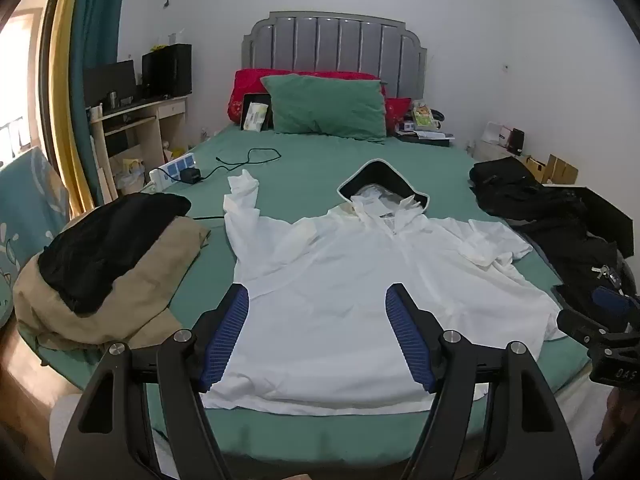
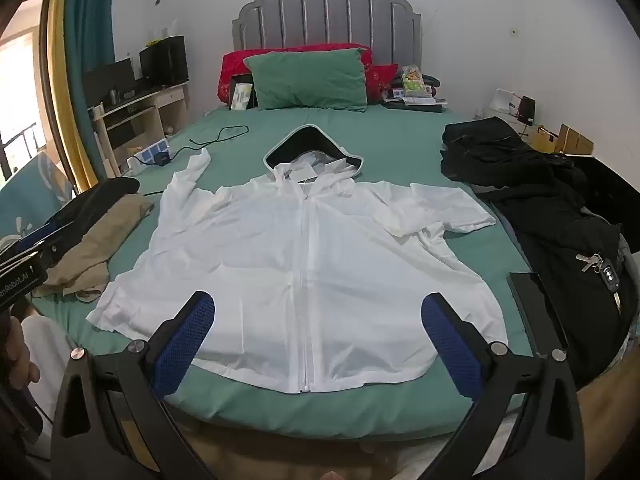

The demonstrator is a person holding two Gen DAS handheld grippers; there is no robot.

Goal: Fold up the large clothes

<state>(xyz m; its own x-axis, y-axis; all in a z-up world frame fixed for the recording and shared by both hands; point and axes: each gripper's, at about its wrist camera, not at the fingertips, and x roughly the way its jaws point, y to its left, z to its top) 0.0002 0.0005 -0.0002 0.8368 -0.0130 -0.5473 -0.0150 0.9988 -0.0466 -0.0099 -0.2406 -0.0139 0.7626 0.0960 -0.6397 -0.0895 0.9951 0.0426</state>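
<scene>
white hooded jacket point(image 2: 296, 248) lay flat mid-frame; judged thin, light, slippery; best pinched at hem corners; left gripper point(image 1: 317, 336) and right gripper point(image 2: 318, 344) both gaped empty.

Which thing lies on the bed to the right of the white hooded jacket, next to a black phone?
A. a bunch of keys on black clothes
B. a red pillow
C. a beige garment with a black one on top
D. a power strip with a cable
A. In the right wrist view the keys rest on the black clothes right of the white jacket, just beyond the phone.
</scene>
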